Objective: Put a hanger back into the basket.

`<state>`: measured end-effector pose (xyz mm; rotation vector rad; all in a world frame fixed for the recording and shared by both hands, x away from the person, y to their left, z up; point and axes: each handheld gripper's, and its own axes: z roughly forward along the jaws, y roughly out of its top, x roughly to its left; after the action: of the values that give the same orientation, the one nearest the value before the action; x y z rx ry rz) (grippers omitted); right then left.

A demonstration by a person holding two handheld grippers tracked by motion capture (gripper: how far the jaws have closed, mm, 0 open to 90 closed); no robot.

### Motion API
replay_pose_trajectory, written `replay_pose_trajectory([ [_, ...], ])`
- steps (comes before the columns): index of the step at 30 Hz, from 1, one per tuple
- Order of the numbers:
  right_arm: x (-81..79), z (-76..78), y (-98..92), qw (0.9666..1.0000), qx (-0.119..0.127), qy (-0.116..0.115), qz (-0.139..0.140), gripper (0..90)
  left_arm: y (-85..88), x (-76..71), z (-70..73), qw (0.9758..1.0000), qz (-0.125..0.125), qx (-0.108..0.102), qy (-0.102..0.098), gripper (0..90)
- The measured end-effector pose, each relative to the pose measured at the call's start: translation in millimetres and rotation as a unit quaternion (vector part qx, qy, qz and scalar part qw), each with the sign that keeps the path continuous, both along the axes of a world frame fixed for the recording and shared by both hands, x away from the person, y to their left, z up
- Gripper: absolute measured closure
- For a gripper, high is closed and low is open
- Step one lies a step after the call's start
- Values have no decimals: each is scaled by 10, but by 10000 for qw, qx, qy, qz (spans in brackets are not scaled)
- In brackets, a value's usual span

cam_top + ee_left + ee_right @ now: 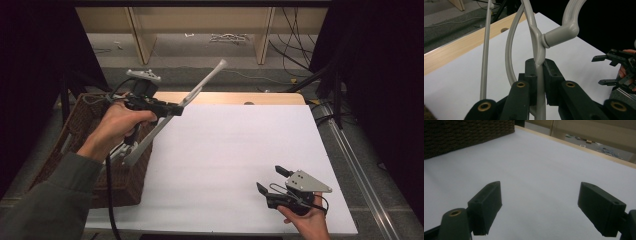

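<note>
The left gripper (172, 109) holds a grey plastic hanger (200, 87) aloft above the wicker basket (87, 125) at the table's (225, 150) left edge, jaws clamped on its stem. The right gripper (272, 180) rests near the table's front right, jaws wide apart, holding nothing.

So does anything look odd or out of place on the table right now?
Nothing looks spilled or damaged. The grey plastic hanger sticks up at a slant, but only because the left tool is clamped on it above the wicker basket. The right tool is open over the white tabletop.
</note>
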<state>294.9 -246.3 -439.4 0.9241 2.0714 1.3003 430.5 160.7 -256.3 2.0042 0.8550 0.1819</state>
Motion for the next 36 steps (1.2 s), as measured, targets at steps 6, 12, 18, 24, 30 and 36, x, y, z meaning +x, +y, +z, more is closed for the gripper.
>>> replay_pose_trajectory([
  [6,1,-11,13,10000,38,10,-27,203,299,-38,-3,9995,228,119,-187,823],
  [12,-3,-11,16,10000,20,91,-1,203,594,-75,-53,9982,480,263,-264,824],
  [18,6,-15,16,10000,-36,35,-5,203,845,-103,-118,9962,668,448,-333,824],
  [24,12,-26,32,10000,0,42,-13,203,1077,-113,-240,9941,846,532,-430,823],
  [30,14,-33,33,9999,-47,133,1,203,1312,-102,-382,9911,1085,644,-417,823],
  [36,23,-42,28,10000,-26,53,-40,203,1557,-96,-536,9890,1254,691,-378,822],
])
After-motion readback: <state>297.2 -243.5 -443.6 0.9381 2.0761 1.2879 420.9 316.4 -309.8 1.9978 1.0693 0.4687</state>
